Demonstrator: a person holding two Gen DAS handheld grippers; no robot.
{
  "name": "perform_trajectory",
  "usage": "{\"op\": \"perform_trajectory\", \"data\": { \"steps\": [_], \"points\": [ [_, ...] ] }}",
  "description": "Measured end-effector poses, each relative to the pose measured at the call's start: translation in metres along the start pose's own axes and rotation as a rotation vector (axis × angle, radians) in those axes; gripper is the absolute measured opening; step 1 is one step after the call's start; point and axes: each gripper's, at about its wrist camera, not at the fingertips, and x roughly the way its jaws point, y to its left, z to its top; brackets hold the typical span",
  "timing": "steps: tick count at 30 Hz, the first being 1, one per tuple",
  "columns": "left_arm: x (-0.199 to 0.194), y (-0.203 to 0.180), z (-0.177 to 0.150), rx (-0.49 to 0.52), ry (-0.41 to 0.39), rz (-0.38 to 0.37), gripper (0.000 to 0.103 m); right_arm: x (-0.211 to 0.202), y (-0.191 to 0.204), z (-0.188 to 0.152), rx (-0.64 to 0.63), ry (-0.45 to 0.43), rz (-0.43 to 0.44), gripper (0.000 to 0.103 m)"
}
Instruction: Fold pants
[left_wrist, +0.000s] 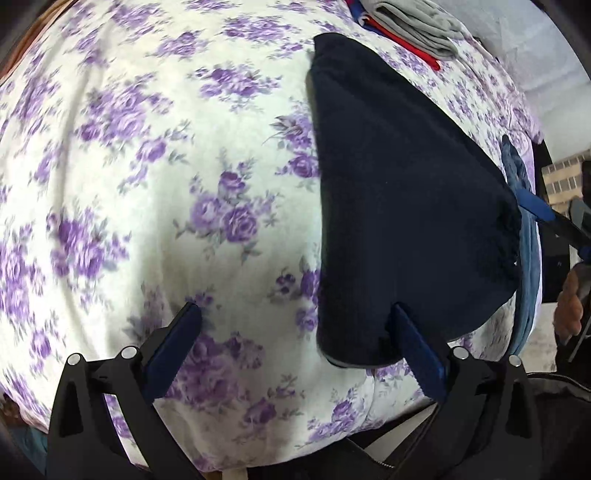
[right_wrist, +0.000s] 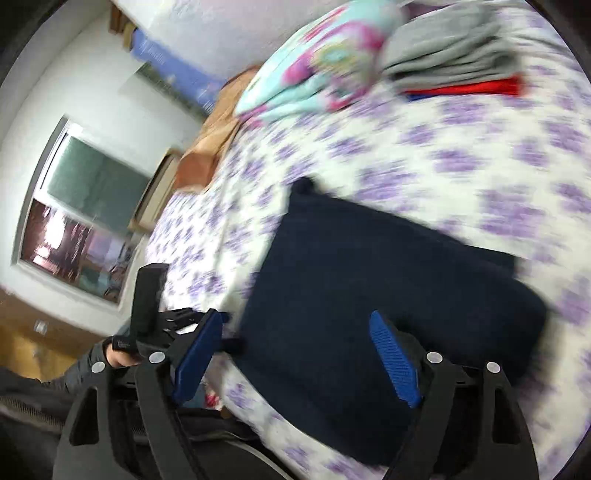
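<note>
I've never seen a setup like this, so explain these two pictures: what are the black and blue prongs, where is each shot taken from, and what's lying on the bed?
A person holds a two-finger tool in each hand, each carrying a fisheye camera looking along its fingers. One picture is from the left hand-held gripper, the other from the right hand-held gripper. Both stand open, holding nothing. On the floral bedsheet lie folded dark navy pants, with a stack of folded clothes and a colourful pillow farther back.
</note>
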Motion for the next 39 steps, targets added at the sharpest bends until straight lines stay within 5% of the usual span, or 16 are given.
{"op": "perform_trajectory", "data": {
  "steps": [3,7,12,15,22,31,39],
  "points": [
    [0.001,0.002,-0.002,-0.014,-0.008,-0.002,0.099,0.066,0.036,0.021,-0.085,0.124,0.094,0.083],
    [0.000,0.009,-0.007,-0.034,-0.027,-0.004,0.099,0.127,0.051,0.043,-0.022,0.220,0.163,0.082],
    [-0.005,0.010,-0.010,-0.074,-0.045,0.003,0.098,0.147,0.031,0.072,-0.025,0.188,-0.002,0.082],
    [-0.022,0.016,-0.016,-0.049,-0.089,0.023,0.098,0.142,0.023,0.085,-0.042,0.179,-0.028,0.081],
    [-0.013,0.049,-0.018,-0.143,-0.048,0.056,0.098,0.130,0.050,0.068,-0.313,0.177,-0.310,0.080],
    [0.000,0.021,-0.012,0.049,-0.047,0.169,0.095,0.177,0.056,0.077,-0.400,0.202,-0.529,0.066],
    [0.011,0.009,-0.019,0.029,-0.072,0.183,0.095,0.168,0.025,0.096,-0.194,0.132,-0.467,0.055]
  ]
}}
